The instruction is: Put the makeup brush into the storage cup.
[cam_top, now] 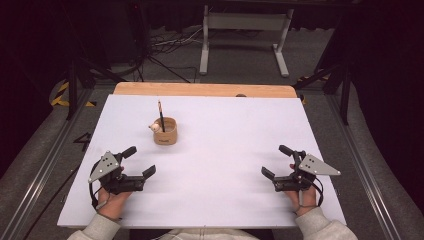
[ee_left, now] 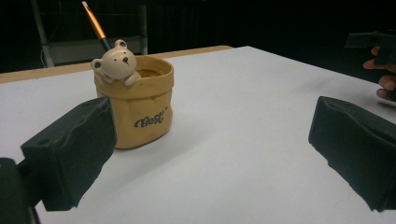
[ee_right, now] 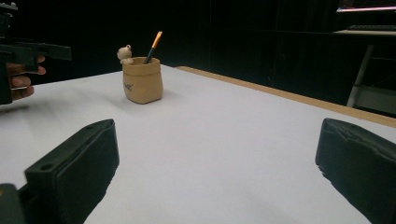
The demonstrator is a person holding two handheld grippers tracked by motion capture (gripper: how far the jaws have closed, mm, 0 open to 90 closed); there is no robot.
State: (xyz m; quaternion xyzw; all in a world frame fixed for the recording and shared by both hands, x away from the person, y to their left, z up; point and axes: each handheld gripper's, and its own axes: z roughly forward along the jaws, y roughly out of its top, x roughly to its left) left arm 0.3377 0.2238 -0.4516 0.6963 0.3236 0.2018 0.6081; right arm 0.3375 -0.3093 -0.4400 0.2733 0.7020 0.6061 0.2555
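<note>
Both sets of jaws are spread wide with nothing between them, so you're not gripping anything. Your left gripper sits at the near left of the white tabletop, and your right gripper is at the near right, well apart from it. Neither touches the pot.

That pot, a small tan ceramic holder shaped like a paper bag, stands upright on the left half of the table, a bit beyond your left gripper. An orange-and-black pencil sticks up out of it, leaning slightly.

From the high view you get the layout, but the pot's details are tiny. Your left gripper view is where it gets good: the pot is close, just past the left jaw, with dark lettering on its front and a little cream bear figure hanging over the rim. The pencil rises behind the bear. Your other hand pokes in at the far right there too.

Your right gripper view has the pot farther off, up and to the left, with the wooden table edge running along the far side.
</note>
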